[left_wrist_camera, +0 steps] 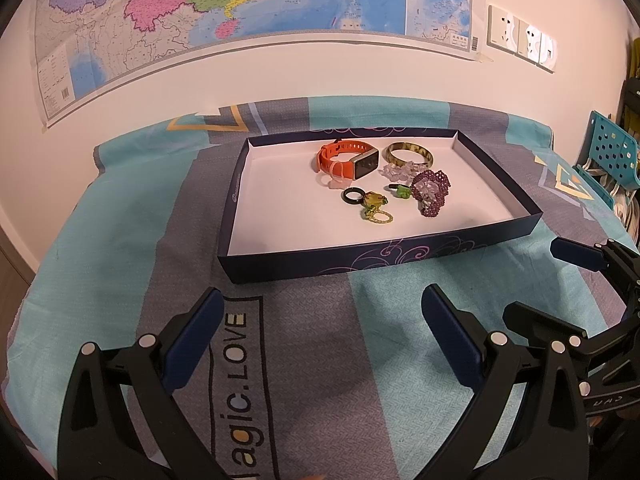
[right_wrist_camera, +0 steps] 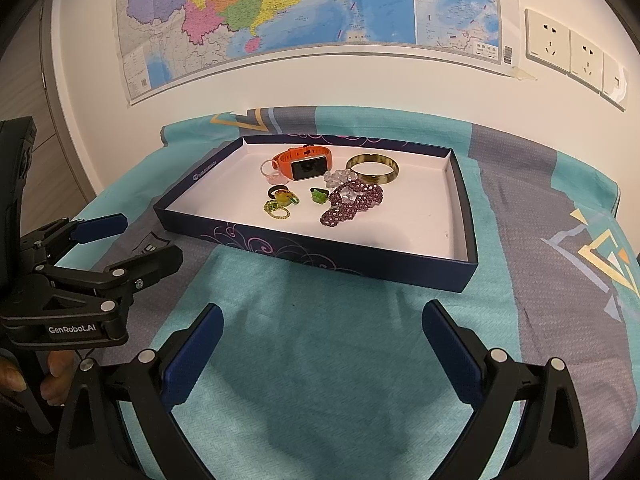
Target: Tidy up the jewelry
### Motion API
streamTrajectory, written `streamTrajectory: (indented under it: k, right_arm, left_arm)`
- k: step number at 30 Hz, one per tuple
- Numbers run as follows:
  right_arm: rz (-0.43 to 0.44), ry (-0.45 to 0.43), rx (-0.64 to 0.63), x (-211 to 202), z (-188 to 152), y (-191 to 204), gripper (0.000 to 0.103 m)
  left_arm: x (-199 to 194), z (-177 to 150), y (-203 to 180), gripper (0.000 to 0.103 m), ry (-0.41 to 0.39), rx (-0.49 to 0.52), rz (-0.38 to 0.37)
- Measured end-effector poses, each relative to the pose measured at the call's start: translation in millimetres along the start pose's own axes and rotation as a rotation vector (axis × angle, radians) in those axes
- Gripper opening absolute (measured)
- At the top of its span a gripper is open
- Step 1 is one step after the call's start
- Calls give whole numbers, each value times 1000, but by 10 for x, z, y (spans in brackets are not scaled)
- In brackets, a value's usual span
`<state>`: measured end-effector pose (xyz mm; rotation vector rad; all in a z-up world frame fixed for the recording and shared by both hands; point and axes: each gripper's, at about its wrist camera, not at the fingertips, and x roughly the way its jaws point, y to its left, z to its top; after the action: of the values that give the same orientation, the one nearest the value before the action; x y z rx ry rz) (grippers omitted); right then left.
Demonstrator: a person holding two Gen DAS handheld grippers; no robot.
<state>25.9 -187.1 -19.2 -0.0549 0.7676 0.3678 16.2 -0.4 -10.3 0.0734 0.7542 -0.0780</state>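
A dark blue shallow box (left_wrist_camera: 360, 258) (right_wrist_camera: 320, 256) with a white floor lies on the cloth. In it lie an orange watch (left_wrist_camera: 348, 158) (right_wrist_camera: 304, 164), a gold bangle (left_wrist_camera: 408, 153) (right_wrist_camera: 374, 168), a purple beaded piece (left_wrist_camera: 430, 192) (right_wrist_camera: 352, 202), clear beads (left_wrist_camera: 396, 171), a black ring (left_wrist_camera: 353, 195), yellow-green rings (left_wrist_camera: 376, 210) (right_wrist_camera: 280, 204) and a small green piece (left_wrist_camera: 401, 191) (right_wrist_camera: 319, 196). My left gripper (left_wrist_camera: 322, 316) is open and empty, short of the box. My right gripper (right_wrist_camera: 322, 330) is open and empty too, also short of the box.
A teal and grey cloth (left_wrist_camera: 304, 360) covers the table. A wall with a map (left_wrist_camera: 240, 8) and sockets (right_wrist_camera: 568, 48) stands behind. A teal chair (left_wrist_camera: 612, 152) is at the right. Each gripper shows in the other's view: right (left_wrist_camera: 592, 264), left (right_wrist_camera: 96, 240).
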Motion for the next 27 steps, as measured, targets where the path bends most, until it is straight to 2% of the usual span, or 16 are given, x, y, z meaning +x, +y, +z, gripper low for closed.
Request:
streamTrajectory:
  k: [27]
  right_arm:
    - [-2, 3, 10, 16, 26, -44, 96]
  left_arm:
    - [26, 7, -12, 97, 4, 0, 0]
